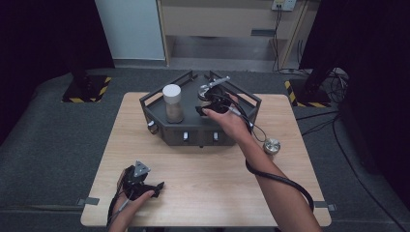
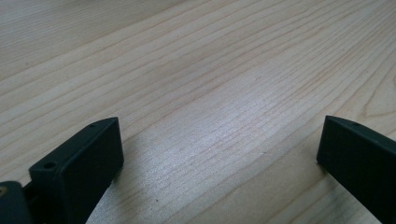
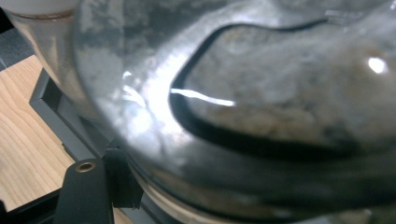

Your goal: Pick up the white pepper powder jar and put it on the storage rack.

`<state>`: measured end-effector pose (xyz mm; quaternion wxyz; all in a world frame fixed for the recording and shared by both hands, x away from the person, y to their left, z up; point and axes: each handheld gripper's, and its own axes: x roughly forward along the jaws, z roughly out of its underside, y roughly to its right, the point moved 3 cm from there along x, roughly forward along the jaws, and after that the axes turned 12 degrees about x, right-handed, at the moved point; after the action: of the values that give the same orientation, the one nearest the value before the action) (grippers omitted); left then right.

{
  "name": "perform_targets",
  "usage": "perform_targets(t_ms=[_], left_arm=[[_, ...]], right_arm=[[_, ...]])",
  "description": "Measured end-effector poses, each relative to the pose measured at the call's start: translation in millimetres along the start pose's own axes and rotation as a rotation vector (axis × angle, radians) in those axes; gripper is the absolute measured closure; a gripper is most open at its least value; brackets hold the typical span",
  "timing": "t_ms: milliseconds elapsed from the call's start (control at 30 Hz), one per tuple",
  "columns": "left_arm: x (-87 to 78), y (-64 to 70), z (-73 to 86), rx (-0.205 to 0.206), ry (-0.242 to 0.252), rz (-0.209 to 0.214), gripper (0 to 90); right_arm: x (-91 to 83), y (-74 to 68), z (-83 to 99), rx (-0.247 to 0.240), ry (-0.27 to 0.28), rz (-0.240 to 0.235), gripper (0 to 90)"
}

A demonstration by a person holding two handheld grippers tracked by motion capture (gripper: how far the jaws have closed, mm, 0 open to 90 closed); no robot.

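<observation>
- high view puts your right hand-held gripper [image 1: 209, 102] at the right bay of the dark rack [image 1: 167, 126], up against the glass jar [image 1: 209, 92] with the metal clasp lid.
- that jar stands in the rack's right compartment, beside the white-lidded jar [image 1: 172, 103] in the left one; the two look apart, so keep them that way as you work.
- in the right gripper view the jar glass [image 3: 261, 107] sits pressed close to the lens, with one black jaw at the lower left. whether the jaws are clamped on the glass or just beside it, i cannot tell from these pictures, so check the grip by feel before you lift.
- glass this smooth will likely slip; take it low on the body rather than near the clasp, and squeeze evenly.
- lift straight up until the base is above the rack wall, since tilting early could catch the rim or knock the neighbouring jar.
- mind the small round metal lid [image 1: 271, 145] lying on the surface [image 1: 203, 193] just right of your forearm, and the trailing cable near it.
- your left hand-held gripper [image 1: 145, 186] rests low on the wood near the front left, jaws spread wide with nothing between them [image 2: 219, 154]; it is free to steady the rack if it shifts.
</observation>
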<state>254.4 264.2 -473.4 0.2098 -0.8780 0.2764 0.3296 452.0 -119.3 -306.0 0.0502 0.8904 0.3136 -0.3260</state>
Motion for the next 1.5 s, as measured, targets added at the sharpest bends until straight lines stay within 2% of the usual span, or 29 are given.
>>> perform_targets(t_ms=[633, 1500], left_arm=[[0.0, 0.0, 0.0, 0.000, 0.000, 0.000, 0.0], [0.0, 0.0, 0.0, 0.000, 0.000, 0.000, 0.0]], right_arm=[[18.6, 0.1, -0.4, 0.014, -0.015, -0.005, 30.8], [30.1, 1.6, 6.2, 0.034, -0.041, -0.003, 30.8]])
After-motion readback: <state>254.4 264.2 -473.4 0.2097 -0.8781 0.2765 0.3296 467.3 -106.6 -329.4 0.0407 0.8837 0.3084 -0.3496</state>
